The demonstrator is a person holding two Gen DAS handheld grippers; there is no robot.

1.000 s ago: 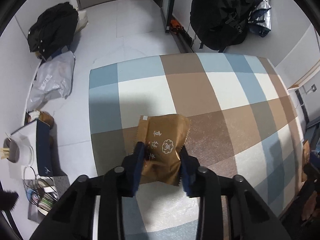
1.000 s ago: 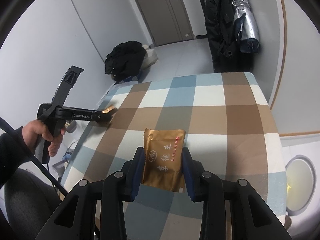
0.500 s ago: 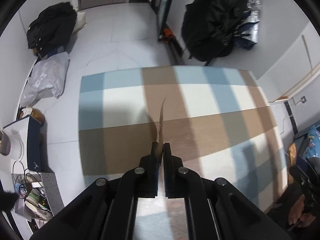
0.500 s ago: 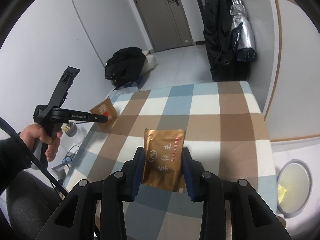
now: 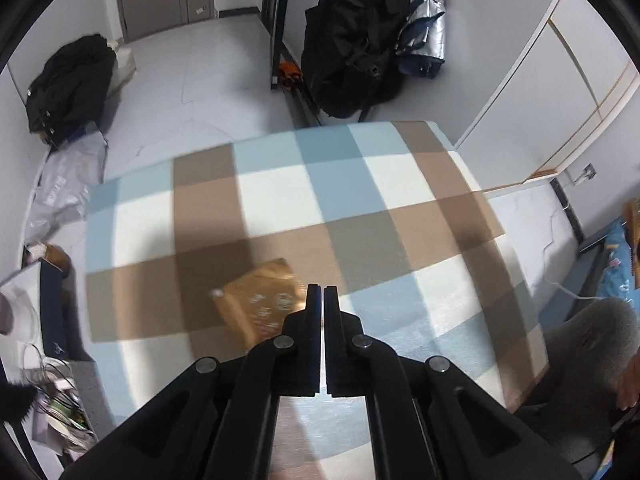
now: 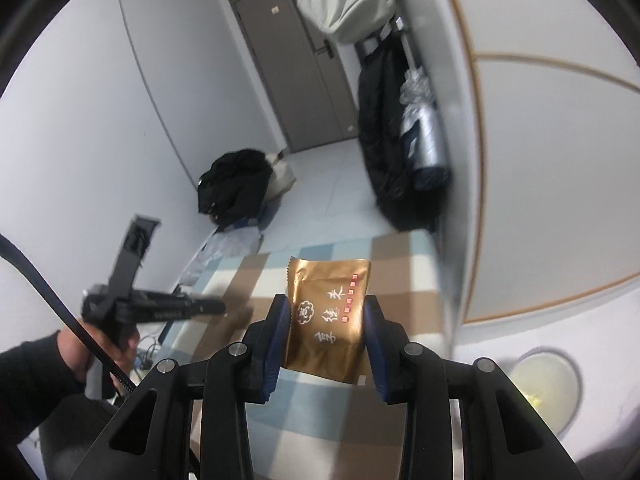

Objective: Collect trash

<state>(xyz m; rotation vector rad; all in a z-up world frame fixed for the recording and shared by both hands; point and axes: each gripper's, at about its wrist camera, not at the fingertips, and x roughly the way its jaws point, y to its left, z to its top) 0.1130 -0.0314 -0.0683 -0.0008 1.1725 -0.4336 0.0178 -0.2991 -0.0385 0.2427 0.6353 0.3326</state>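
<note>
1. The right tool (image 6: 326, 300) grips a gold snack packet (image 6: 328, 328) upright between its blue pads, raised above the checked table (image 6: 320, 412).
2. The left tool (image 5: 322, 290) is pinched fully shut on nothing. A second gold packet (image 5: 260, 304) lies flat on the table just left of its tips, blurred.
3. The step in hand looks like carrying the held packet to the round bin (image 6: 546, 384), low to the right of the right tool.
4. The left tool must next reopen and go back for the loose packet.
5. A blurred grey vertical edge (image 6: 448, 240) stands close to the right of the right tool, towards the bin. Hanging dark coats (image 5: 352, 36) are well beyond the table.
</note>
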